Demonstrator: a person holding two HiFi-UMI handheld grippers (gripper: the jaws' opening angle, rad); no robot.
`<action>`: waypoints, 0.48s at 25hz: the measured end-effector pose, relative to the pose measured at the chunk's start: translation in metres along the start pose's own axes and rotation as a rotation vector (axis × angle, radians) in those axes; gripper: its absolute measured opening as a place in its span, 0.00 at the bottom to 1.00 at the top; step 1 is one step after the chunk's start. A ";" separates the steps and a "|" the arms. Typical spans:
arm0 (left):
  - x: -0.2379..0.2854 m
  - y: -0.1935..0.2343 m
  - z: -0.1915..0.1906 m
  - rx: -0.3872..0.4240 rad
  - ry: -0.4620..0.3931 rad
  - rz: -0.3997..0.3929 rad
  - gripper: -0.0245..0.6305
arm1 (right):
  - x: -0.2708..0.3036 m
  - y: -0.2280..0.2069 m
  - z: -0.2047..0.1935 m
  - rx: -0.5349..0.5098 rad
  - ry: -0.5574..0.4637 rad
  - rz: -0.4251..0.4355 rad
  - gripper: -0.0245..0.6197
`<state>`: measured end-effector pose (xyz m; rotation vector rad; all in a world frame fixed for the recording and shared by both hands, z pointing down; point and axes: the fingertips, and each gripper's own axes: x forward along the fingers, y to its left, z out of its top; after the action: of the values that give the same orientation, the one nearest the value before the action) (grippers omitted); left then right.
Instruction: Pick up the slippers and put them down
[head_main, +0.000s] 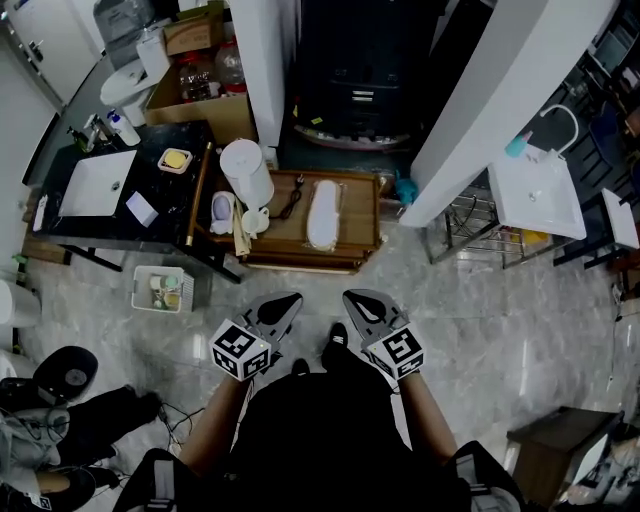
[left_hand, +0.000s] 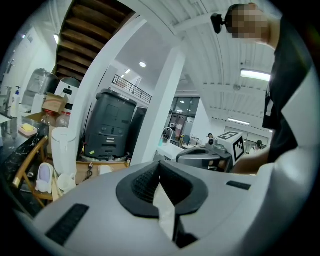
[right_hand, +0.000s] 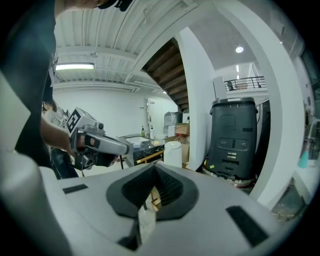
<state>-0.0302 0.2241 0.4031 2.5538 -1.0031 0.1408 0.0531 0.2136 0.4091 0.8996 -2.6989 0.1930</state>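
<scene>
A low wooden table (head_main: 360, 215) stands ahead of me. On it lies a long white slipper (head_main: 323, 213), and a pale lavender slipper (head_main: 222, 210) leans at its left end; that one also shows in the left gripper view as the lavender slipper (left_hand: 44, 177). My left gripper (head_main: 284, 303) and right gripper (head_main: 358, 300) hover side by side over the marble floor, short of the table. Both are shut, with nothing between the jaws, as the left gripper (left_hand: 160, 165) and right gripper (right_hand: 154, 167) show in their own views.
A white cylinder (head_main: 246, 172) stands on the table's left part. A black counter with a white basin (head_main: 100, 185) is at the left, with a white basket (head_main: 162, 288) on the floor below it. White pillars (head_main: 262, 60) flank a dark machine (head_main: 360, 80). A wire rack (head_main: 480, 235) is at the right.
</scene>
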 end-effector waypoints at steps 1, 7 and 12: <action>0.005 0.003 0.001 -0.003 -0.001 0.010 0.06 | 0.003 -0.005 0.001 -0.005 0.003 0.014 0.05; 0.031 0.017 0.009 -0.016 -0.007 0.071 0.06 | 0.020 -0.037 0.003 -0.027 0.017 0.087 0.05; 0.049 0.030 0.015 -0.033 -0.017 0.131 0.05 | 0.030 -0.061 0.002 -0.031 0.027 0.146 0.05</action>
<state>-0.0143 0.1672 0.4102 2.4634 -1.1699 0.1379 0.0663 0.1478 0.4185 0.6861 -2.7360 0.1922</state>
